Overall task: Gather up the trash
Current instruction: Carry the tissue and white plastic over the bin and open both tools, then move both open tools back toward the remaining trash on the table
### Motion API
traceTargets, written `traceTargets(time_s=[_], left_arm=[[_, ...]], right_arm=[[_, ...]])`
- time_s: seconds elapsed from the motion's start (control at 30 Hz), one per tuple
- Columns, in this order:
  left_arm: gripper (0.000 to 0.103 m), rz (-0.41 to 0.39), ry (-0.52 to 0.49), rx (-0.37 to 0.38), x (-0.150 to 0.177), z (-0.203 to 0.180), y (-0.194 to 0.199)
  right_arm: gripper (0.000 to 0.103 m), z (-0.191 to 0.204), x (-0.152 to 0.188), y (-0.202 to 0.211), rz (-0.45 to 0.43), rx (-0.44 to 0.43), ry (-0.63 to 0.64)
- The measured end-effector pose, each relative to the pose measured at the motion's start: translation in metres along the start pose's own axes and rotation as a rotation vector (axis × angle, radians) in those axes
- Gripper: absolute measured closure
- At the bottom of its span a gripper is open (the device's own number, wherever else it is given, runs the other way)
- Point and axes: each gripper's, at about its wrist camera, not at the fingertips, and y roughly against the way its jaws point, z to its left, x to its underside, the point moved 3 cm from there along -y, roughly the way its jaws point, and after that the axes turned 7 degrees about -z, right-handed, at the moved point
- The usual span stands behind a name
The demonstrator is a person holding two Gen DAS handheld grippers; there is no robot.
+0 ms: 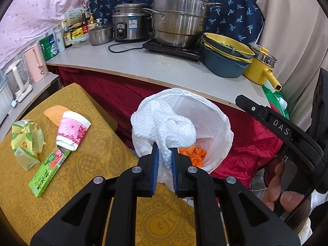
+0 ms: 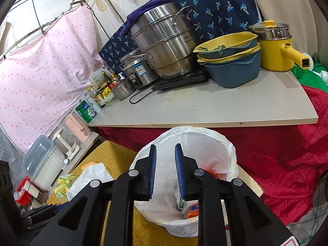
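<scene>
Your left gripper [image 1: 164, 153] has its ribbed blue pads pinched tight on a crumpled, dimpled white paper towel [image 1: 164, 127], which bulges over the near rim of the trash bin [image 1: 223, 143], just beside the table. Your right gripper [image 2: 165, 164] hangs over the same bin with jaws slightly parted and nothing between them; below lie orange scraps [image 2: 193, 209] in the thin, wrinkled white liner. Left of the bin, on the mustard paisley tablecloth [image 1: 92, 164], lie a flat green carton [image 1: 48, 173], a tipped pink-flowered paper cup [image 1: 71, 131] and a crinkled yellow-green wrapper [image 1: 26, 141]. Beyond stands a stacked steel steamer [image 1: 180, 18].
</scene>
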Motion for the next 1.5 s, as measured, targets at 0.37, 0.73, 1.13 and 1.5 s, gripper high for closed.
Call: traceTargets(time_s=[0.37, 0.73, 1.13, 1.5], left_arm=[[0.072, 0.018, -0.003, 0.067, -0.016, -0.025, -0.04], [0.043, -0.041, 0.016, 0.024, -0.027, -0.01, -0.033], [0.029, -0.066, 0.099, -0.066, -0.008, 0.058, 0.007], [0.018, -0.085, 0.182, -0.18, 0.021, 0.127, 0.048]], right_arm=[[0.074, -0.022, -0.001, 0.009, -0.011, 0.047, -0.007], [0.065, -0.014, 0.005, 0.012, 0.0, 0.044, 0.0], [0.045, 0.046, 0.018, 0.013, 0.016, -0.022, 0.065], [0.036, 0.117, 0.045, 0.008, 0.066, -0.111, 0.14]])
